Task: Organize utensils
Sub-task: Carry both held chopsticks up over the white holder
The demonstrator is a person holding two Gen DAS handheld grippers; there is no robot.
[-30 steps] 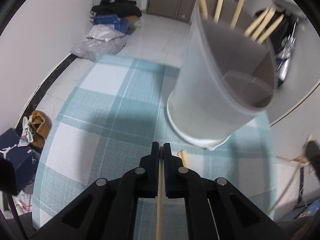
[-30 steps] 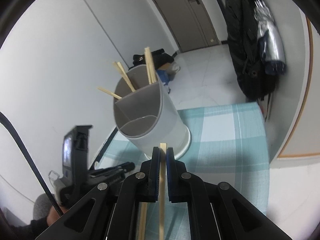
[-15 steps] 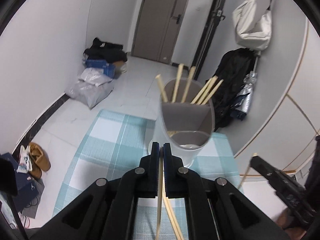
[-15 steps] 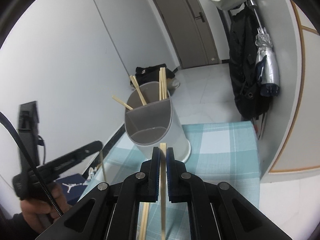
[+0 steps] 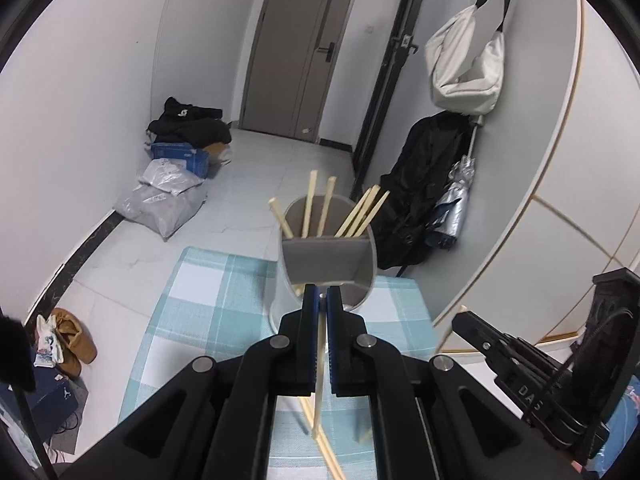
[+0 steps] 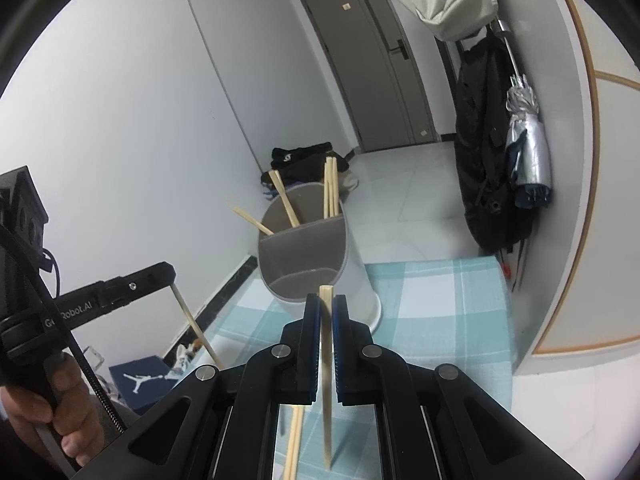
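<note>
A grey divided holder (image 5: 320, 258) (image 6: 352, 276) stands on the teal checked tablecloth (image 5: 200, 308) (image 6: 440, 312), with several wooden chopsticks (image 5: 308, 208) leaning in its far compartment. My left gripper (image 5: 321, 294) hangs above and in front of it, shut on a single chopstick (image 5: 317, 396) that points down. My right gripper (image 6: 326, 304) is shut on another chopstick (image 6: 327, 360), its top end poking up between the fingertips. Each gripper shows in the other's view: the right gripper (image 5: 480, 332) and the left gripper (image 6: 160, 272). Loose chopsticks (image 6: 296, 432) lie on the cloth below.
The table's far edge lies just behind the holder. On the floor beyond are grey bags (image 5: 164, 204), a blue box (image 5: 180, 156) and black clothes. A black coat (image 5: 424, 184) and folded umbrella hang at the right. Shoes (image 5: 68, 340) sit at the left.
My left gripper has risen and drawn back from the holder, which now looks small and low. The right gripper rose a little, and its chopstick stays in the same place between the jaws.
</note>
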